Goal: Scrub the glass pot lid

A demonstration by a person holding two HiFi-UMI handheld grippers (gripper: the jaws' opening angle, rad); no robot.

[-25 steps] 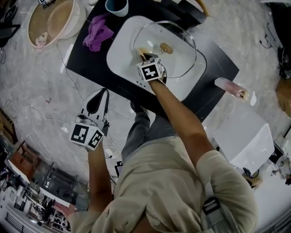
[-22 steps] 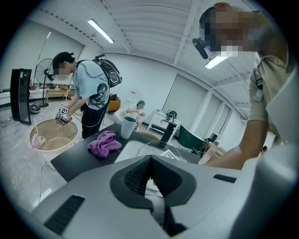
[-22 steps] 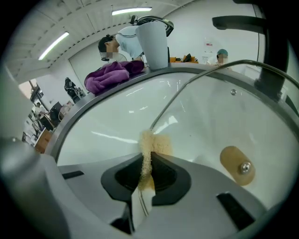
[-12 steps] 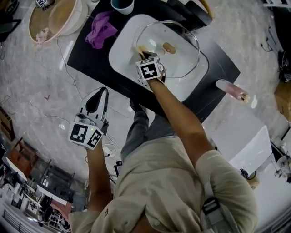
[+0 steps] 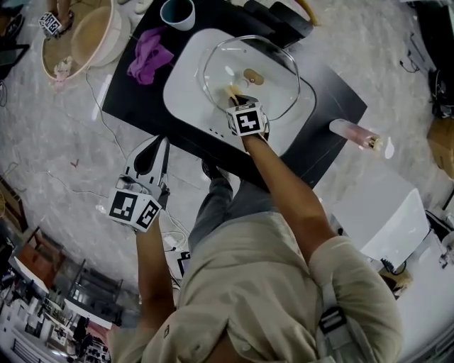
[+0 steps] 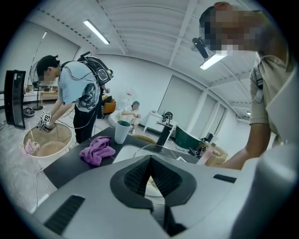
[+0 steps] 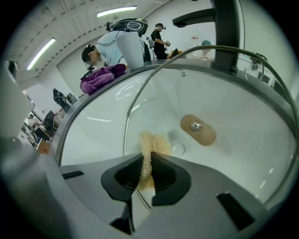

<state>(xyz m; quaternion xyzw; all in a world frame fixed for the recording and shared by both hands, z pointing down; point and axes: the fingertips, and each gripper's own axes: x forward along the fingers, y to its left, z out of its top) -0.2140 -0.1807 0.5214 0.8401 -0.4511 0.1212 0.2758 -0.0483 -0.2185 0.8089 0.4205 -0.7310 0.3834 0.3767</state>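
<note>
The glass pot lid (image 5: 273, 67) lies in the white sink (image 5: 186, 78), its tan knob (image 5: 252, 76) facing up. My right gripper (image 5: 237, 99) is shut on a yellow sponge (image 5: 232, 91) that presses on the glass just left of the knob. The right gripper view shows the sponge (image 7: 150, 148) pinched between the dark pads of that gripper (image 7: 146, 170), with the lid rim (image 7: 133, 107) and knob (image 7: 198, 129) beyond. My left gripper (image 5: 150, 157) hangs off the table's near side, shut and holding nothing; its own view shows this gripper (image 6: 150, 169) aimed at the table.
A purple cloth (image 5: 149, 51) and a cup (image 5: 177, 12) sit left of the sink on the black table (image 5: 128, 92). A black faucet (image 5: 284, 18) stands behind it. A beige basin (image 5: 78, 35) is on the floor to the left. A bottle (image 5: 355, 135) lies right. Another person (image 6: 74, 93) bends nearby.
My right gripper has slid the sponge across the lid, closer to the knob. The left gripper has stayed where it was.
</note>
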